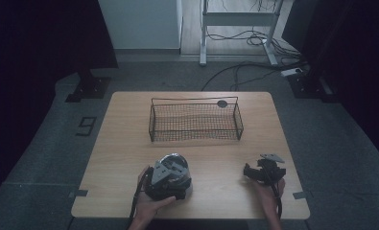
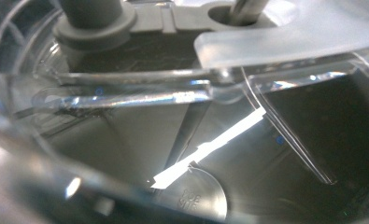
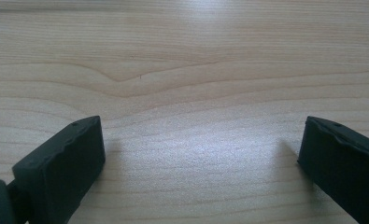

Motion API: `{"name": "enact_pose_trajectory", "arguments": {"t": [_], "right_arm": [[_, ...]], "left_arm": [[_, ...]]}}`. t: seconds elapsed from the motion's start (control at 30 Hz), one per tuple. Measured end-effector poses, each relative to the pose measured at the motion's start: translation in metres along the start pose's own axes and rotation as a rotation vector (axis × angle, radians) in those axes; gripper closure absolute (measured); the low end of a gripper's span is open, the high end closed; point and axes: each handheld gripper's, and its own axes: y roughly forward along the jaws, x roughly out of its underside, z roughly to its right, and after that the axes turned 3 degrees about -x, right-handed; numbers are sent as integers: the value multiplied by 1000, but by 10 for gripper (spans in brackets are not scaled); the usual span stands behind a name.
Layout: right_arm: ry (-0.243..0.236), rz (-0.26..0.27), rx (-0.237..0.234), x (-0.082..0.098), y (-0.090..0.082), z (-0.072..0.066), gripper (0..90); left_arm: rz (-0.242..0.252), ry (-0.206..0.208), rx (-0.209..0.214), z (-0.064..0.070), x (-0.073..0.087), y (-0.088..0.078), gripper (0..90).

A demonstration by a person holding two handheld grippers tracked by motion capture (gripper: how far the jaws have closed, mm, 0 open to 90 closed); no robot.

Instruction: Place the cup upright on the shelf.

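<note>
A clear round plastic container (image 1: 174, 159) with grey inner parts stands near the front of the wooden table (image 1: 124, 143), left of centre. My left gripper (image 1: 167, 181) sits on top of it, held by a hand; its jaws are hidden. In the left gripper view the clear container wall (image 2: 126, 140), a grey hub (image 2: 95, 23) and a metal shaft (image 2: 247, 9) appear very close. My right gripper (image 1: 248, 172) rests low at the front right. Its jaws stand wide apart over bare wood, and the right gripper (image 3: 201, 154) holds nothing.
A black wire basket (image 1: 194, 99) stands across the far middle of the table, with a small dark round tag (image 1: 222, 103) on its back rim. Bare wood lies between basket and grippers. Cables and a desk frame (image 1: 237, 19) are on the floor beyond.
</note>
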Motion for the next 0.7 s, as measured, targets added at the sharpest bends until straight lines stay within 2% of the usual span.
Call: {"name": "enact_pose_trajectory", "arguments": {"t": [0.4,0.57,0.7], "right_arm": [[4,-1,4,0,0,0,0],[5,0,4,0,0,0,0],[5,0,5,0,0,0,0]], "left_arm": [[5,-8,6,1,-1,1,41],[23,-16,1,-2,-6,-3,41],[30,-5,4,-2,-11,-4,41]]}}
